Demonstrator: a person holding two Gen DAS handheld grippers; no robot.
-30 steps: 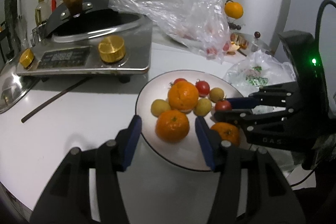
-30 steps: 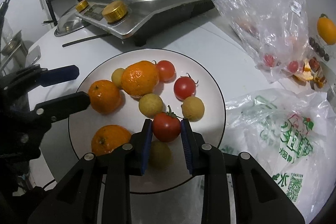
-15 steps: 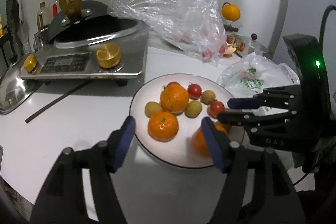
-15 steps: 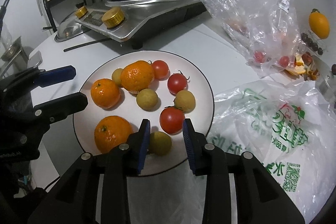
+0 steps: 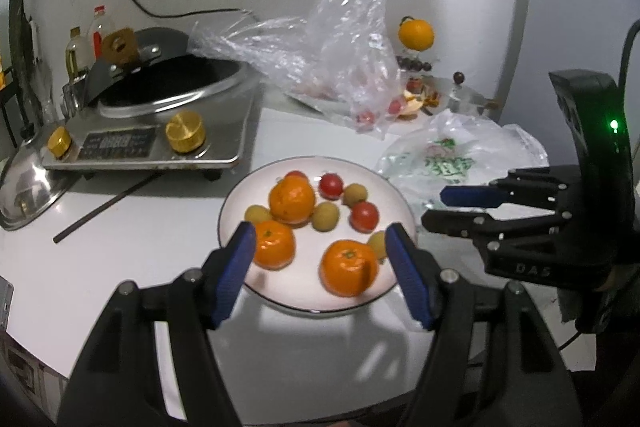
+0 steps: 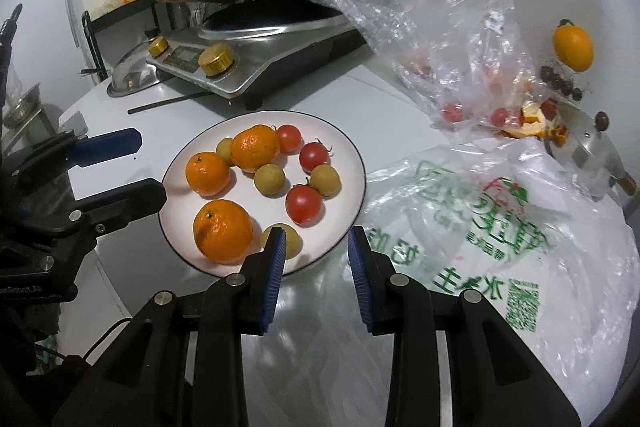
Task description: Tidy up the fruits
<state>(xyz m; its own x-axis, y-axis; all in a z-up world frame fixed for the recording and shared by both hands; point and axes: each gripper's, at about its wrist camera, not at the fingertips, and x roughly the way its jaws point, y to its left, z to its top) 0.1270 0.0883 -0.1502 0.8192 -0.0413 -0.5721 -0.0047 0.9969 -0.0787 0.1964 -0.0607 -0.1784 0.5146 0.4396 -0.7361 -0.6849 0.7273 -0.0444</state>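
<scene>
A white plate on the white table holds three oranges, three red tomatoes and several small yellow-brown fruits. My left gripper is open and empty, just above the plate's near edge, with an orange between its fingers in view. My right gripper is open and empty at the plate's near rim, next to a yellow fruit and behind a tomato. Each gripper shows in the other's view, the right one and the left one.
A steel cooker with a wok stands at the back left. A clear plastic bag with tomatoes lies behind the plate. A printed white bag lies at the right. A lone orange and fruit scraps sit at the far right.
Both grippers have pulled back from the plate and risen. The right gripper has opened and let go of the tomato, which now rests on the plate. The left gripper has widened.
</scene>
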